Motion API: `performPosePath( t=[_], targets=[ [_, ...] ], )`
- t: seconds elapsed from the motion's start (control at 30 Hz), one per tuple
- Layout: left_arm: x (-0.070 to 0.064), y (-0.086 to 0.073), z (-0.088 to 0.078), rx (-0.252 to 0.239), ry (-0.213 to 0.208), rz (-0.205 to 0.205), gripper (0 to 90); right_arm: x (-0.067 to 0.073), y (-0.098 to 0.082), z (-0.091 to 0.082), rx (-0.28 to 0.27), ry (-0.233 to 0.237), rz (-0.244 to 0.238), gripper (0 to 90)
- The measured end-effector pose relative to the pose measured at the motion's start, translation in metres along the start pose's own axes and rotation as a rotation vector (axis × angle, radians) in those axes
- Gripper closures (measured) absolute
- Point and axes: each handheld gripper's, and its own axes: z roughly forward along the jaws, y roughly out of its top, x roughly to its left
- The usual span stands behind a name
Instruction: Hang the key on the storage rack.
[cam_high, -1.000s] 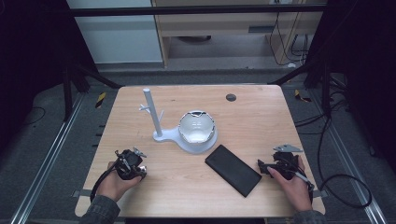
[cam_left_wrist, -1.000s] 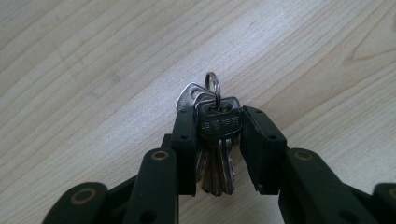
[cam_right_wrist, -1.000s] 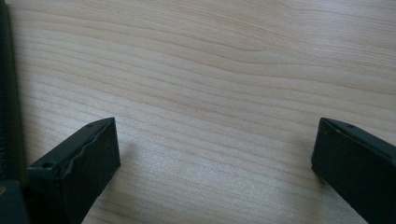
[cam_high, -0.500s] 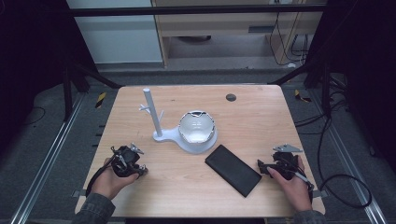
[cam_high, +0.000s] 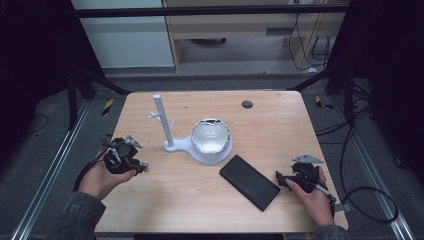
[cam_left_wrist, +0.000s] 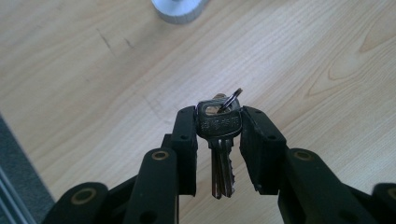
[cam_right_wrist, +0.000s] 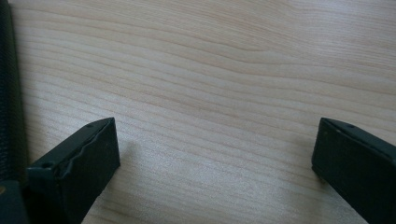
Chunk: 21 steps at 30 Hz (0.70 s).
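Two grippers: one in each of the person's hands, at the near corners of the wooden table.
Left gripper: near the table's left edge, held above the wood; its jaws are clamped on a key.
Key: silver, gripped by its flat head between the two jaws; long axis runs along the jaws, blade pointing back toward the gripper body, head and small ring toward the tips.
White stand: left of centre, an upright post with small pegs on a base that joins the bowl.
Bowl: round, mid-table, shiny inside.
Black case: flat, lying diagonally just right of the bowl, apart from both grippers.
Right gripper: low over bare wood near the right edge, jaws spread wide with nothing between them.
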Motion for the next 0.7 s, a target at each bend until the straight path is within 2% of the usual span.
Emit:
performPosePath(
  t=[0.37,0.47,0.7],
  targets=[
    [0.009,0.039,-0.034,0.003,0.055,0.037,67.4,0.0,0.0,0.0,0.001,-0.001,-0.001,1.0],
    [0.011,0.051,-0.043,0.005,0.074,0.06,67.4,0.0,0.0,0.0,0.003,0.0,0.001,0.9],
    [0.014,0.084,-0.059,0.021,0.1,0.069,67.4,0.0,0.0,0.0,0.002,-0.003,-0.004,0.8]
  ],
)
